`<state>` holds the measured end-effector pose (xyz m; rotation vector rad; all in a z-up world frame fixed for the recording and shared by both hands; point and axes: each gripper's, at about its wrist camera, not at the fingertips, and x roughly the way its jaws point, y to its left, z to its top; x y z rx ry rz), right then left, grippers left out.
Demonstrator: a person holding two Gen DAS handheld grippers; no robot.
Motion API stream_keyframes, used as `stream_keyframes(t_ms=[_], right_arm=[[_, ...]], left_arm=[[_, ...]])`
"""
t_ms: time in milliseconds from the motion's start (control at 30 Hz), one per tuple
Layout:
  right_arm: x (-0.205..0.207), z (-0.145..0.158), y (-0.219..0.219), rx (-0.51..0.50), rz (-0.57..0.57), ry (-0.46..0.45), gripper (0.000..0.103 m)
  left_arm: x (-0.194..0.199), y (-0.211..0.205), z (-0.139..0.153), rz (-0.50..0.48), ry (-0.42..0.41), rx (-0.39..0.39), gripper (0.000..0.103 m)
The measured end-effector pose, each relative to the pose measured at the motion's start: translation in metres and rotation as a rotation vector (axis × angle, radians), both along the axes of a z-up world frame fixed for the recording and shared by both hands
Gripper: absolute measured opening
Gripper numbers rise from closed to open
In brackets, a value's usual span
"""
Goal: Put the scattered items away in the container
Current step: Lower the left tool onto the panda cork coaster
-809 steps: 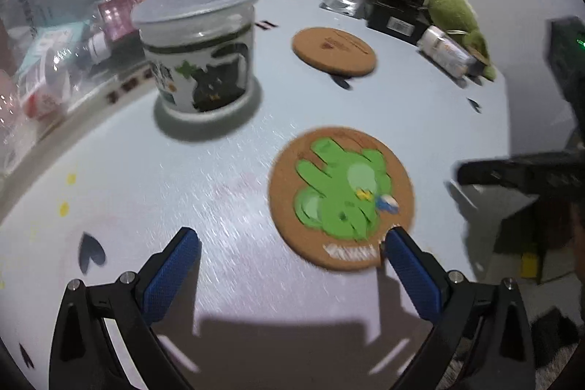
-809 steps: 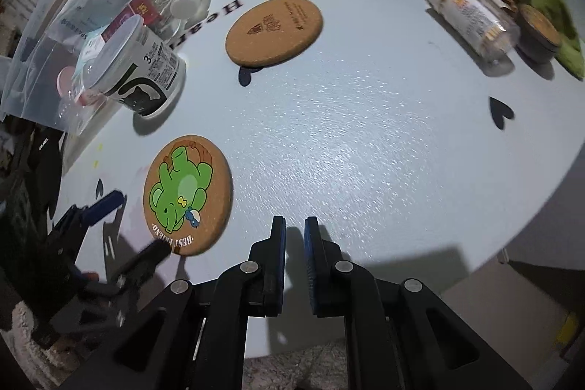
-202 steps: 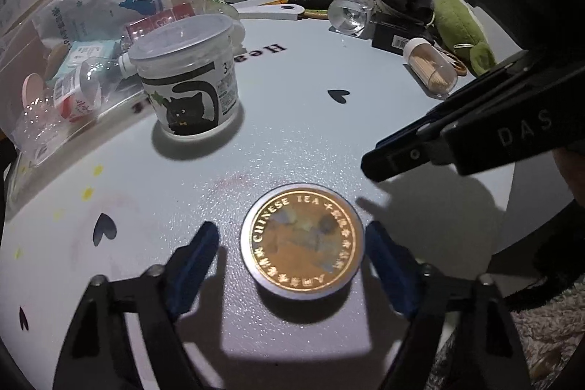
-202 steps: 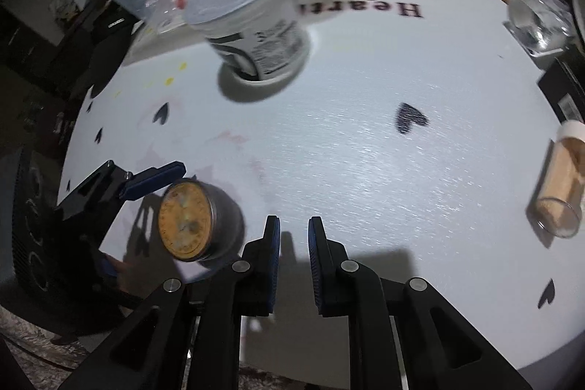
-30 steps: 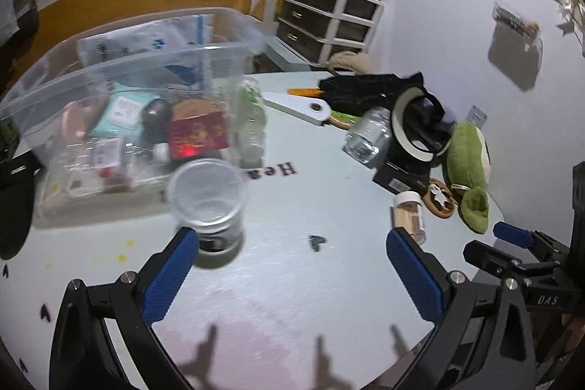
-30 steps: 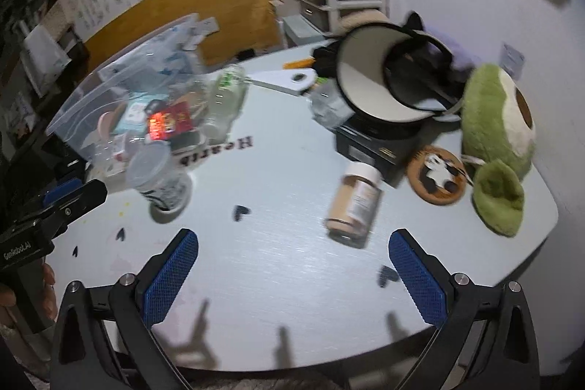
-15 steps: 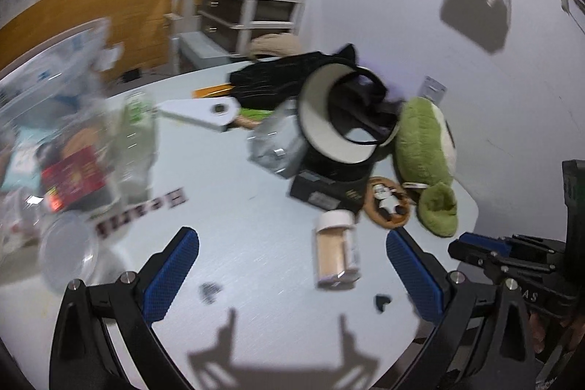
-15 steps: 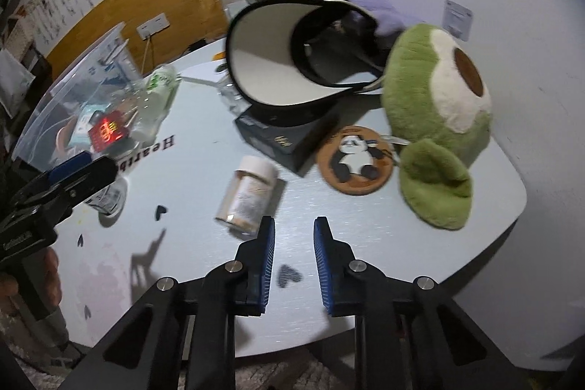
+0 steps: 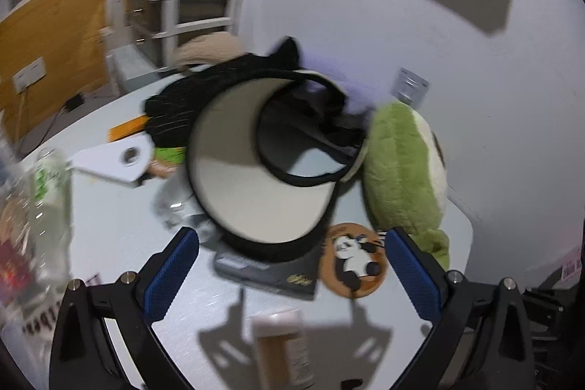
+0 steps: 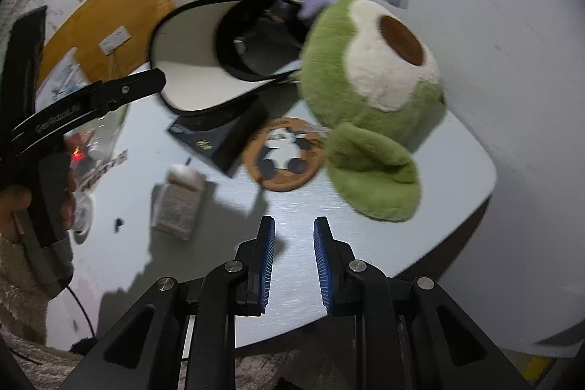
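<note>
Item one: the round cork coaster printed with a panda [image 10: 285, 154]. We find it flat on the pale blue-grey surface [image 10: 365, 243], its edge touching the green plush avocado toy [image 10: 369, 86] at its 3 o'clock and lying just beside the flat black box with gold lettering [image 10: 219, 134] at its 9 o'clock. We judge it the next thing to tidy, since both tools point toward it.

Item two: the small clear jar with a white cap and tan contents [image 10: 179, 203]. It lies on its side at about 8 o'clock of the coaster, apart from it. We judge it another loose item for the container.

Item three: the cream sun visor with black trim [image 9: 256, 178]. It rests on the black box at 12 o'clock of the coaster and leans partly over it.

Item four: the left tool [image 9: 292, 273]. Its blue pads stand wide apart and empty, and in its own view they frame the coaster and box, which we take as readiness for a wide, flat grasp.

Item five: the right tool [image 10: 292, 262]. Its pads have just been closing and now stand narrowly apart with nothing between them, hovering at 6 o'clock of the coaster. We read this as the idle helper.

The container is not clearly visible.
</note>
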<state>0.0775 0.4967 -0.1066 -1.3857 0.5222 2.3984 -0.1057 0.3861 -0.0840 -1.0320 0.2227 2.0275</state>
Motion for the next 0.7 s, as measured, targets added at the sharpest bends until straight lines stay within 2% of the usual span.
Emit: stream_keyframes(t_ms=[100,167,300,400,533,700], right_arm=[[0.0,-0.003,0.018,0.028,-0.035,-0.013,0.017],[-0.001,-0.005,0.03,0.038,-0.06,-0.021,0.016],[-0.004,-0.008,0.052,0.048,-0.097,-0.028,0.016],[-0.005,-0.008,0.062,0.019,-0.108,-0.017,0.016],[-0.004,-0.009,0.07,-0.01,-0.118,-0.014,0.016],[0.001,-0.016,0.074,-0.028,-0.134,-0.038,0.016]], left_arm=[[0.01,0.026,-0.014,-0.065,-0.02,-0.016,0.1],[0.018,0.043,-0.025,-0.105,-0.035,-0.033,0.091],[0.036,0.065,-0.051,-0.176,-0.073,-0.067,0.091],[0.047,0.076,-0.068,-0.228,-0.084,-0.089,0.091],[0.047,0.093,-0.09,-0.249,-0.042,-0.159,0.091],[0.03,0.111,-0.102,-0.246,-0.028,-0.183,0.091]])
